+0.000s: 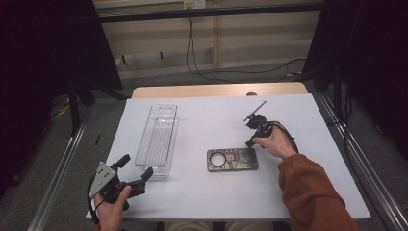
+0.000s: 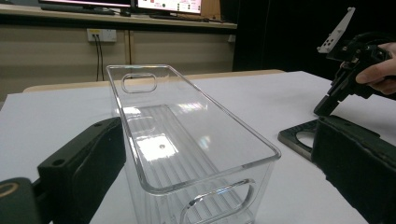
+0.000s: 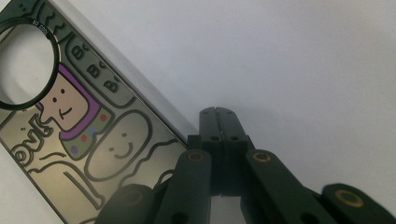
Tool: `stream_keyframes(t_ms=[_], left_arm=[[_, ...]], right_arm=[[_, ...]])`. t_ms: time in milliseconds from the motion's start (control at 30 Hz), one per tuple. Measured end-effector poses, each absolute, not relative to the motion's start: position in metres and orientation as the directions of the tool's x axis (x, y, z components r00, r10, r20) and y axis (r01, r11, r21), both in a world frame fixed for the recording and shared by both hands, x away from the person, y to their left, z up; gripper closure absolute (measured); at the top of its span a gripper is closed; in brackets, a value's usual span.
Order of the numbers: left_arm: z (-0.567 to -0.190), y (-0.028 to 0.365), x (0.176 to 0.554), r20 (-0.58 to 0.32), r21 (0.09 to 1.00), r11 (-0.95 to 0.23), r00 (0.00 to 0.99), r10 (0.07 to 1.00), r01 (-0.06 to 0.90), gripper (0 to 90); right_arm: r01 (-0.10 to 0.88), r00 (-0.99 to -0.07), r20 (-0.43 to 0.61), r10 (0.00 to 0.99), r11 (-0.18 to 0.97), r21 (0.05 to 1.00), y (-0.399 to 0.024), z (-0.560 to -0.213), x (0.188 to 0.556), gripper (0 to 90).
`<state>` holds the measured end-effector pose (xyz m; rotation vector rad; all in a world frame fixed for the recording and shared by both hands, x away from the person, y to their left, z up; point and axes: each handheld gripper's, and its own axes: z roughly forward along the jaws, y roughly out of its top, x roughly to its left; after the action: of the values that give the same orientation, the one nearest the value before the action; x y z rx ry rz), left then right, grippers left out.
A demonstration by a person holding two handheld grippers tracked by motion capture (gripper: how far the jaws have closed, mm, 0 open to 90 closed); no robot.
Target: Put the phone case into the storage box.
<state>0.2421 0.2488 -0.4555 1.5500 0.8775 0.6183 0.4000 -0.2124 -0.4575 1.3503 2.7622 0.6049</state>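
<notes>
Jaws: left gripper (image 1: pixel 136 172) open astride near end of clear plastic bin (image 1: pixel 158 139) at worktop's left; right gripper (image 1: pixel 250 142) closed, empty, beside flat dark cartoon-printed plate (image 1: pixel 232 159) mid-worktop. Risk: closed tips skid plate away.

From above, we found the room dim and the far corners nearly black, while the white table (image 1: pixel 211 192) held an even, soft light with only faint shadows beneath the hands. Along the left gripper (image 2: pixel 196 196), the clear plastic bin (image 2: pixel 187 140) caught pale glare on its floor and rims, and the near black jaws blurred at both lower corners; bright monitors glowed at the top edge. Close over the decorated plate (image 3: pixel 70 140), the right gripper (image 3: pixel 222 135) stood fairly sharp, its shadow falling softly across the table, and the plate's metal gave a dull sheen.
</notes>
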Motion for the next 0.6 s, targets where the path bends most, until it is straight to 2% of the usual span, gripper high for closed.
stream_keyframes(t_ms=[333,600], left_arm=[[-0.455,0.249,0.242,-0.087,0.982,-0.027,0.571,0.816,0.187,3.3],[-0.456,0.248,0.242,-0.092,0.982,-0.021,0.569,0.818,0.189,3.3]], right_arm=[[0.748,-0.637,0.161,0.754,0.553,0.367,-0.216,-0.458,0.385,90.0],[0.739,-0.651,0.151,0.744,0.576,0.35,-0.215,-0.457,0.375,90.0]])
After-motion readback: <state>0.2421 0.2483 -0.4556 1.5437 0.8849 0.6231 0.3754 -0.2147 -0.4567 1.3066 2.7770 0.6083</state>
